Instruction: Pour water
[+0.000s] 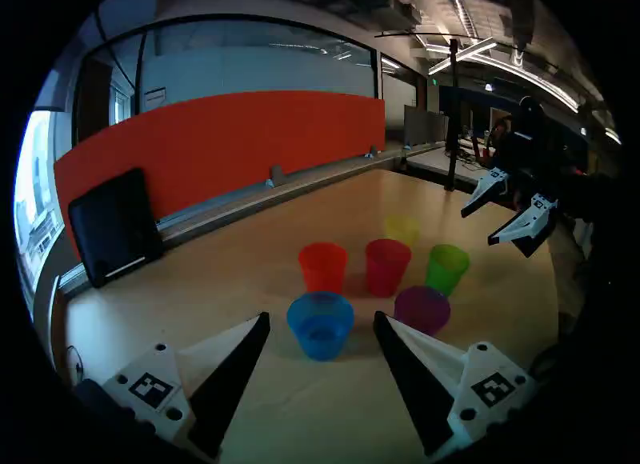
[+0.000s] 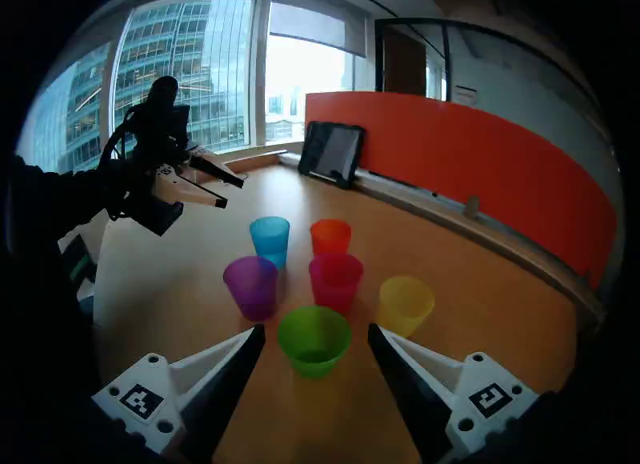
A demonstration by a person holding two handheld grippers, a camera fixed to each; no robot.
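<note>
Plastic cups, six of them, stand bunched close together on the wooden worktop [image 1: 240, 252]. We see every one upright, mouth to the ceiling, long axis vertical.

From the left gripper view the blue cup [image 1: 321, 324] is nearest. The orange cup [image 1: 323, 266] and red cup [image 1: 387, 264] stand side by side behind it. The purple cup [image 1: 422, 308] is off to the right, the green cup [image 1: 446, 267] lies beyond that, and the yellow cup [image 1: 402, 229] is at the back.

Contents? The blue cup's bottom looks darker, and so does the green cup's in the right gripper view. We cannot tell whether that is water or just tinted plastic.

Now the jaws. The left gripper [image 1: 320, 318] has them spread wide and grips nothing, with the blue cup just ahead in the gap, clear of both fingers. The right gripper [image 2: 316, 330] is the same: jaws wide apart, nothing held, the green cup in the gap and touching neither finger.

We see the two grippers facing each other across the cluster. A black tablet [image 1: 114, 224] leans against the orange partition [image 1: 232, 144] at the worktop's far edge.
</note>
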